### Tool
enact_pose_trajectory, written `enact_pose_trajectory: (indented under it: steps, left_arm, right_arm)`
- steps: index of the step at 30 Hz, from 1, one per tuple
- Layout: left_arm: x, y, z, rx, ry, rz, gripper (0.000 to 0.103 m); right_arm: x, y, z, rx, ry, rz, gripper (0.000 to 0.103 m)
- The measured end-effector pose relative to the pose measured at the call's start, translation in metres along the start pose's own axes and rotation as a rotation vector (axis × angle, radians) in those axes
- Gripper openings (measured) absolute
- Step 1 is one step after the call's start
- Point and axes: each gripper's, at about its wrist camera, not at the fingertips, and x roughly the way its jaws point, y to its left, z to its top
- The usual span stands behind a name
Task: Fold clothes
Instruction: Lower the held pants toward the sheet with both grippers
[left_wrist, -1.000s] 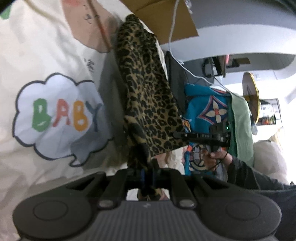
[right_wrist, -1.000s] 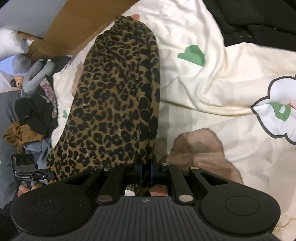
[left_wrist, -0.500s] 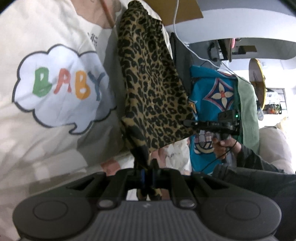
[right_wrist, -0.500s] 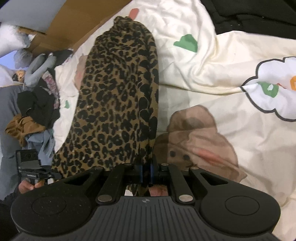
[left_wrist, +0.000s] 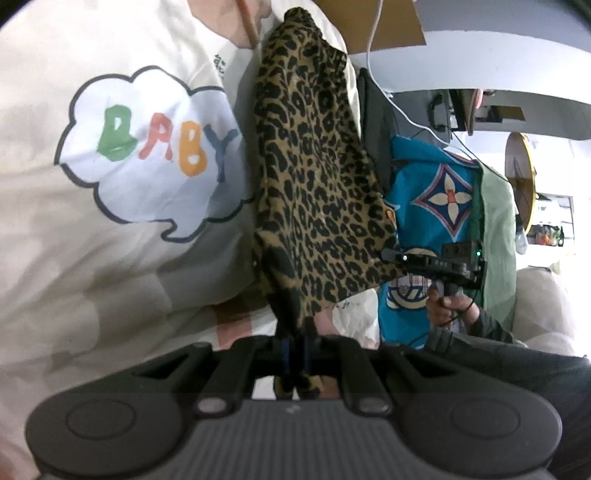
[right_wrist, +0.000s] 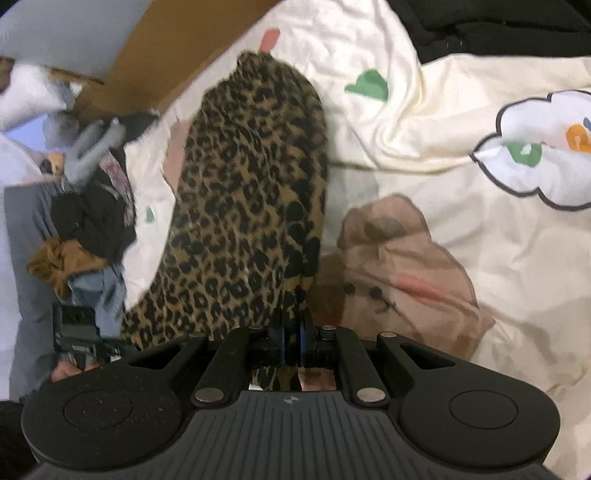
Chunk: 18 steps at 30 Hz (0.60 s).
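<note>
both hands are on the same piece here: the left gripper (left_wrist: 295, 350) is clamped tight on one near corner of the leopard-print garment (left_wrist: 317, 184), fabric bunched between its closed jaws and a little tuft poking out below. the right gripper (right_wrist: 291, 341) is pinched shut on the other near corner of the leopard-print garment (right_wrist: 243, 206), the cloth drawn up into its closed jaws. from the left wrist view the right gripper (left_wrist: 391, 254) shows off to the side, biting the far edge of that lifted hem, with the person's right hand (left_wrist: 447, 304) wrapped around its handle and a dark sleeve (left_wrist: 491, 328) behind. from the right wrist view the left gripper's body (right_wrist: 79, 330) sits at the lower left, and its tips are hidden by the cloth. the garment stretches away from both grippers, its near end raised and its far end lying on the cream bedsheet (left_wrist: 74, 258), right beside a white cloud print reading "baby" (left_wrist: 159, 147). on the sheet just next to the right gripper is a brown bear print (right_wrist: 399, 258). a pile of clothes (right_wrist: 81, 206) sits off to the left, a black garment (right_wrist: 498, 26) at the top, and a teal patterned cloth (left_wrist: 436, 199) beyond the bed edge.
</note>
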Motion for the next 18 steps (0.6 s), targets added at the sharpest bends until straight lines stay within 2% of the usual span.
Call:
enact_pose_trajectory:
  steps: [5,10,18]
  left_arm:
    - [-0.005,-0.001,0.003,-0.021,-0.013,-0.007,0.007]
    - [-0.018,-0.007,0.010,-0.022,-0.069,-0.029,0.007]
    - [-0.032,-0.004,0.001,-0.034,-0.077,-0.038,0.006]
  right_arm:
    - [0.000,0.004,-0.007,-0.011,-0.031,0.042,0.005]
    - [-0.008,0.006,-0.009,-0.023,-0.063,0.086,0.005]
    - [-0.014,-0.005,-0.027,0.005,-0.045,0.122,0.005]
